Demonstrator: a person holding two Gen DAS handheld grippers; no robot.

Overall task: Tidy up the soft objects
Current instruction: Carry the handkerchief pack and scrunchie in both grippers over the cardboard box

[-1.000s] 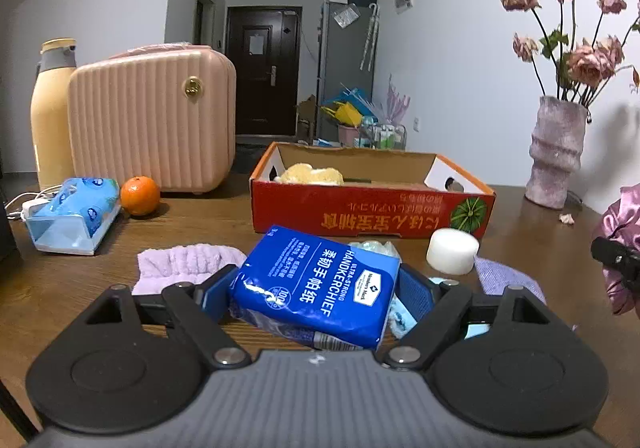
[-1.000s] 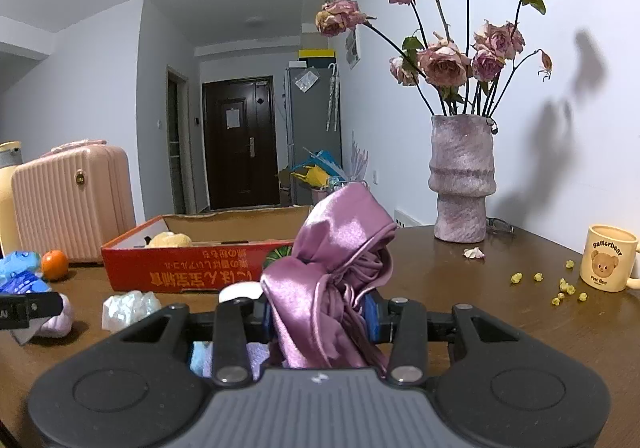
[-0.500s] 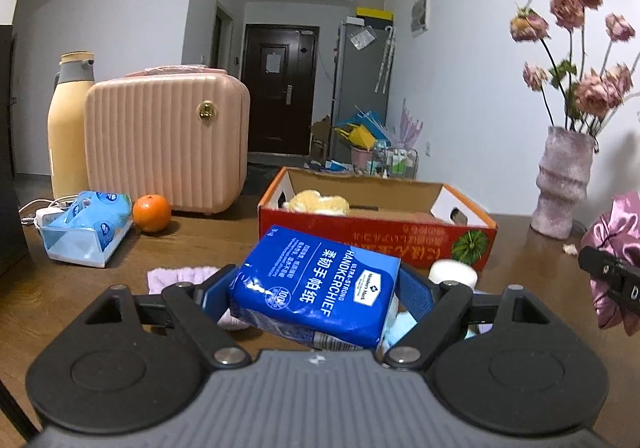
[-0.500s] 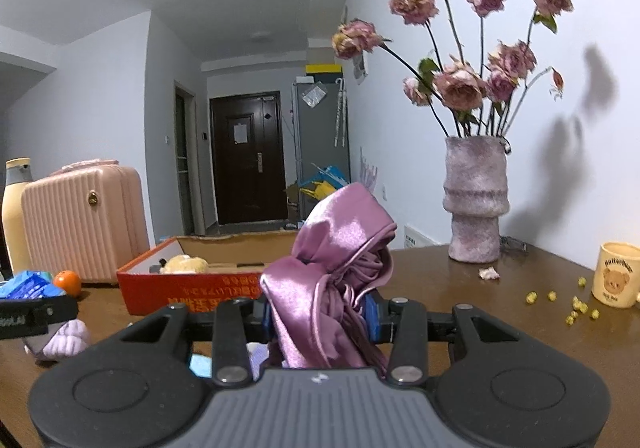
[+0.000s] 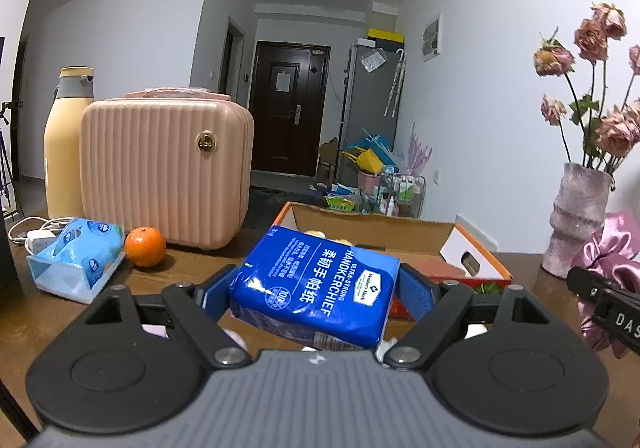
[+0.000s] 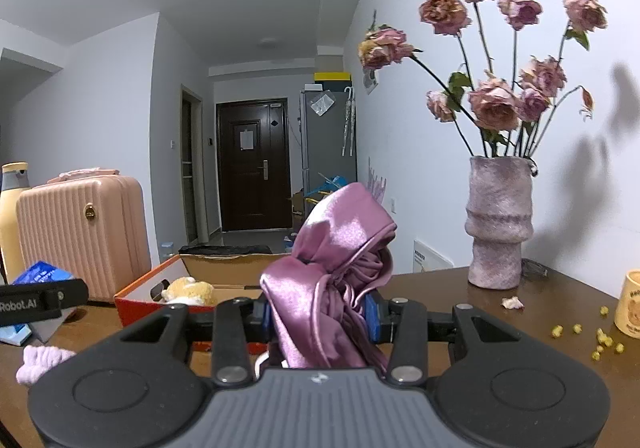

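Two grippers were loaded at this moment, and each of yours carried one soft thing. Your left gripper [image 5: 316,288] had its blue pads [image 5: 416,294] pressed against the two sides of the blue handkerchief pack [image 5: 316,286], which sat tilted between them, clear of the wooden table [image 5: 24,312]. Your right gripper [image 6: 320,314] had its fingers drawn close and clamped on the bunched purple satin cloth [image 6: 332,272], whose folds rose above the pads and hung down in front of the body. Beyond both, the open cardboard box [image 5: 472,260] with orange-red sides lay on the table, and from the right wrist view you could see a yellow plush item [image 6: 188,290] inside it near its left end. To the left of the box stood the pink ribbed case [image 5: 164,176] with a tall cream bottle [image 5: 66,144] behind it, an orange [image 5: 145,247] just in front of the case, and a light blue tissue pack [image 5: 76,260] beside the orange. A lilac fluffy cloth [image 6: 44,362] lay on the table low at the left of the right wrist view. At the right stood the pinkish vase [image 6: 499,224] of dried roses [image 6: 496,108], with a petal [image 6: 512,303], yellow crumbs [image 6: 600,336] and a cream mug [image 6: 630,304] near it.
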